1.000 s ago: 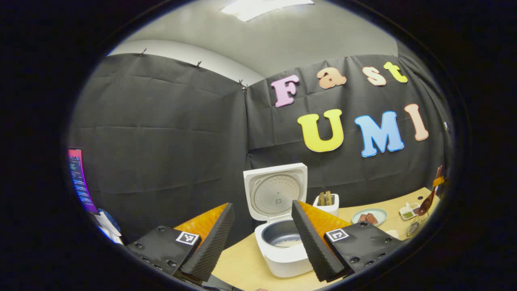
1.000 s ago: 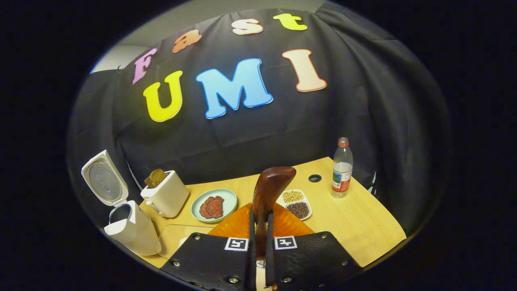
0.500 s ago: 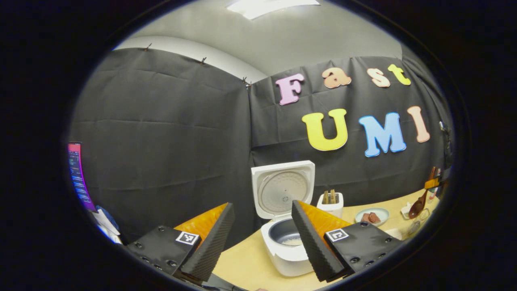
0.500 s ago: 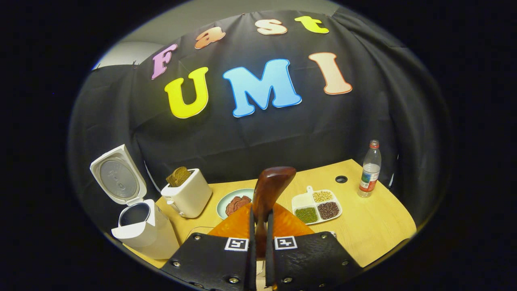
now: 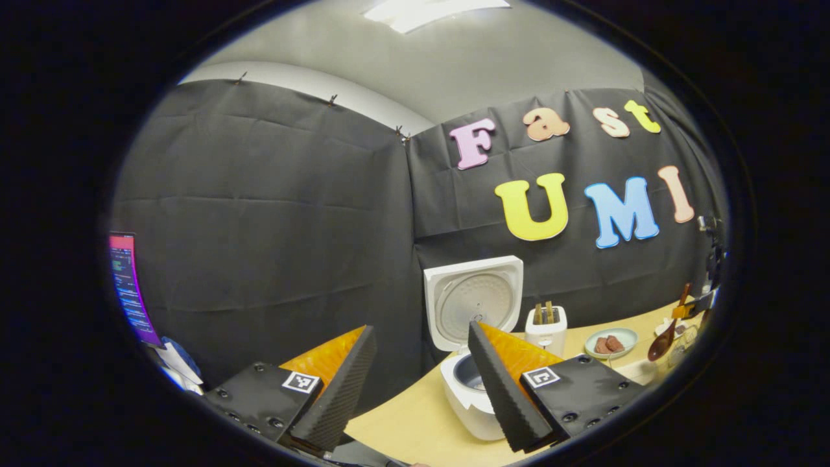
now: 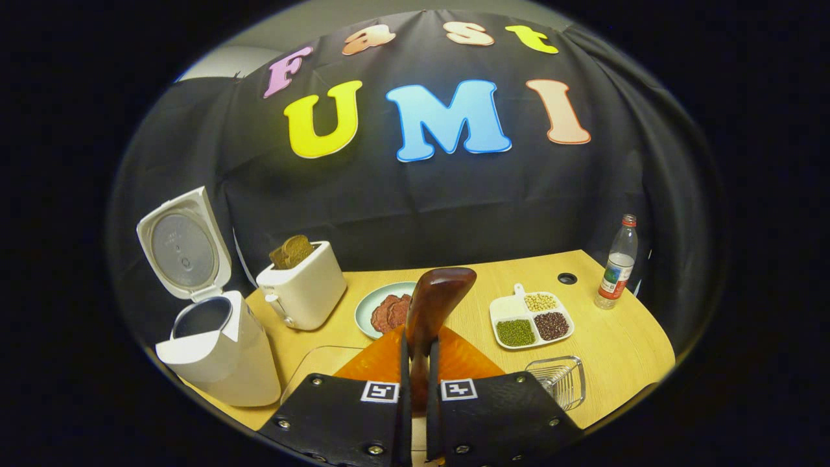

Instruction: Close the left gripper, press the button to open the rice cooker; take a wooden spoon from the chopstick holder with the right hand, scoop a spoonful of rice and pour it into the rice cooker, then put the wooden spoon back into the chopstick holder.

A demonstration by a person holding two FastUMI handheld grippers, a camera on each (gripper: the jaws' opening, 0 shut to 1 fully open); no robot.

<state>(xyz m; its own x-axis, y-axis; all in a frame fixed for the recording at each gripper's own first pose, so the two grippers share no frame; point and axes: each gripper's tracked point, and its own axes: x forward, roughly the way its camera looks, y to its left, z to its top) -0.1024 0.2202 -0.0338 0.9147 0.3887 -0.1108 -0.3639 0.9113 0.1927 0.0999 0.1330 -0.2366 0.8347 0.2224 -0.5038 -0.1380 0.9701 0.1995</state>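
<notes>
The white rice cooker (image 6: 217,353) stands open at the table's left with its lid (image 6: 181,243) raised. My right gripper (image 6: 417,350) is shut on the handle of the dark wooden spoon (image 6: 436,301), whose bowl points up and forward over the table. A clear wire chopstick holder (image 6: 561,379) sits low on the right, just right of this gripper. In the left gripper view my left gripper (image 5: 421,389) is open and holds nothing, with the rice cooker (image 5: 470,389) partly behind its right finger. The spoon (image 5: 663,338) shows far to the right there.
A white toaster (image 6: 305,292) with bread stands beside the cooker. A plate of meat (image 6: 379,311), a divided tray of beans (image 6: 532,321) and a water bottle (image 6: 619,259) sit further right. A clear board (image 6: 314,370) lies near the front edge. A lit screen (image 5: 130,285) hangs far left.
The right gripper has swung with the spoon, so the bean tray and then the wire holder came into its view. The left gripper, still open, has drifted left, away from the cooker.
</notes>
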